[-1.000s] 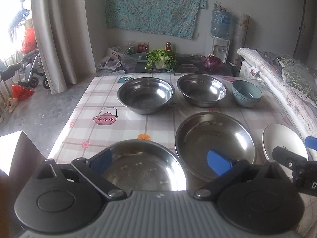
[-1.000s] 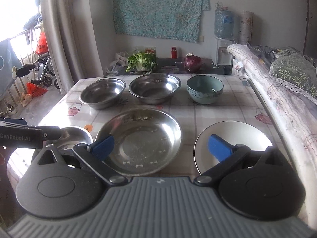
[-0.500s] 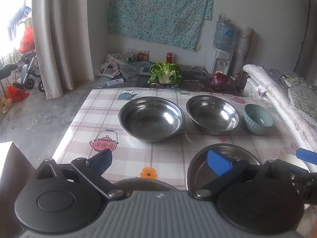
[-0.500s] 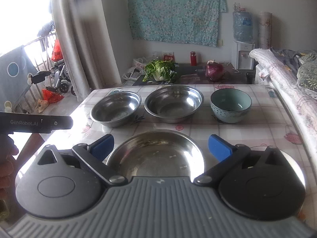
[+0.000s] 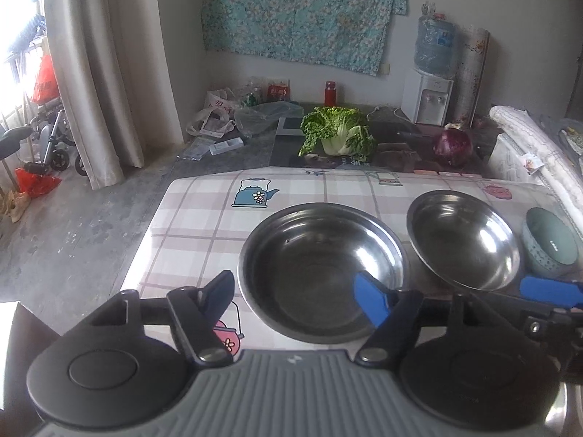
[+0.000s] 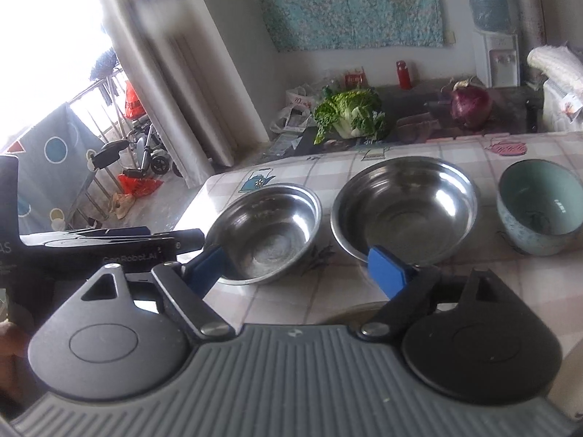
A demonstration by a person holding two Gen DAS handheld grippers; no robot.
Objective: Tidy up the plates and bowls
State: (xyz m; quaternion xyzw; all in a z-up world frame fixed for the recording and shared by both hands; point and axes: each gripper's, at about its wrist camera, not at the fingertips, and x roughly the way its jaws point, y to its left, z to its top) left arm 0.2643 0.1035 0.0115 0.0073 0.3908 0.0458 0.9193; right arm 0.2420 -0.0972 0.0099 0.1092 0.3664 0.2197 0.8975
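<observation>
- The left tongs (image 5: 295, 291) are spread wide and empty, straddling the near rim of the left steel bowl (image 5: 320, 273), apparently lining up a rim grip.
- The right tongs (image 6: 297, 267) are also wide and empty, low before the right steel bowl (image 6: 404, 207).
- The ceramic bowl (image 6: 539, 211) ends the row on the desk (image 5: 204, 218), likely set out for nesting.
- Beyond, a cabbage (image 5: 339, 134).

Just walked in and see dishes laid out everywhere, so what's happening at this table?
A person holds a gripper in each hand over a checked tablecloth. The left gripper and right gripper are both open and holding nothing. Ahead stand two steel bowls and a teal bowl, unstacked.
</observation>
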